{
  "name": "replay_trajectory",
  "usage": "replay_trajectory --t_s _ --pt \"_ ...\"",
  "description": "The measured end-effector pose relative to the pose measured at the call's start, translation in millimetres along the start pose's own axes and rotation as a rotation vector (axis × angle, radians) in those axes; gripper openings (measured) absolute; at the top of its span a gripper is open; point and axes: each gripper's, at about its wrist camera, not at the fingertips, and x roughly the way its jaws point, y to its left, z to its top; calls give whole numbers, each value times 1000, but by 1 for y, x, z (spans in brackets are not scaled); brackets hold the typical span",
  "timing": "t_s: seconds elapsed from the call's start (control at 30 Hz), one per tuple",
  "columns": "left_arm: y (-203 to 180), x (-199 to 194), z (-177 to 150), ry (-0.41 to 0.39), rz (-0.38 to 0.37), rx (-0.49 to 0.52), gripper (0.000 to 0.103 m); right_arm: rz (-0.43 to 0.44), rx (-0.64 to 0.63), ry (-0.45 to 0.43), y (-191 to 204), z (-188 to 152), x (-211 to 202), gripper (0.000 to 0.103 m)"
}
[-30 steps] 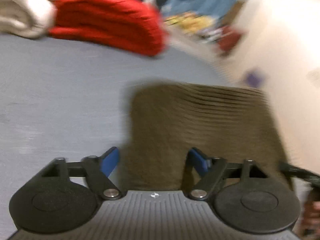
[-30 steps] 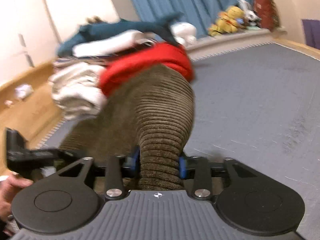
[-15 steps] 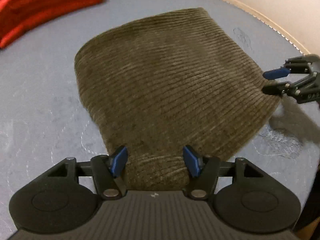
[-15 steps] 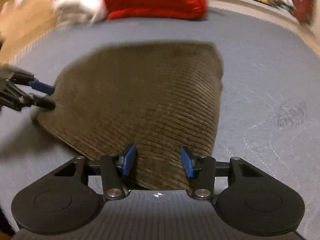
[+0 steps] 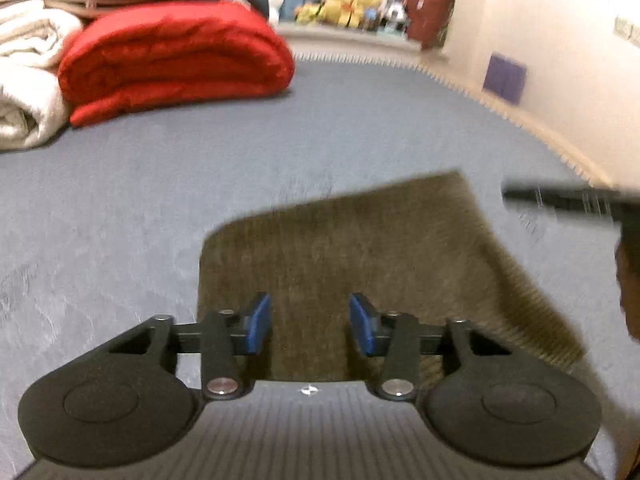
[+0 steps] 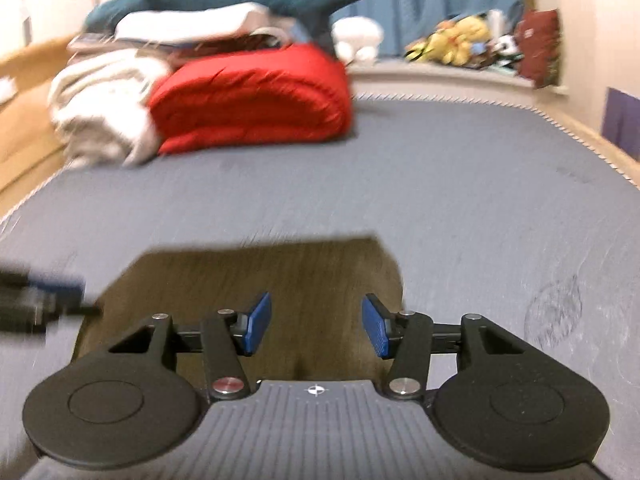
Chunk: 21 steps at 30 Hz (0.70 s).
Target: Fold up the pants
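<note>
Nearest the cameras, both grippers are seen over the folded pants (image 5: 360, 260), which lie flat as a compact brown corduroy rectangle on the mattress (image 5: 140, 200). The left gripper (image 5: 310, 322) is closing — its blue pads (image 5: 258, 322) stand apart above the cloth, and nothing is pinched between them. The right gripper (image 6: 316, 330) is held about half open, also with only cloth beneath and no grip on it. Both tools are judged to be released from the bundle so that the fold can settle undisturbed; the task appears near completion. Motion blur prevents any check of the fold's edges.

Beyond the pants, bare grey-blue mattress is presented — flat and free of obstacles around the bundle. Further back, a folded red quilt (image 6: 252, 96) is stacked beside white blankets (image 6: 100, 100), well apart from the pants. At the far wall, a blue curtain (image 6: 400, 0) and a row of soft toys (image 6: 460, 42) are visible.
</note>
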Motion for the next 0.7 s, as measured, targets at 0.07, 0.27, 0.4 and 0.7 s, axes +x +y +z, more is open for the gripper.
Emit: replay_trajectory --t_s 0.07,0.27,0.4,0.7 --pt "-4 15 -9 70 29 21 40 -35 53 -18 -2 8 22 53" --pt "-3 18 -13 90 42 43 41 -192 173 99 -24 4 102 50" --pt "-4 16 -13 97 52 51 41 -201 213 135 -31 1 133 53" --pt "-7 6 -6 108 56 52 44 -212 211 130 -19 20 95 52"
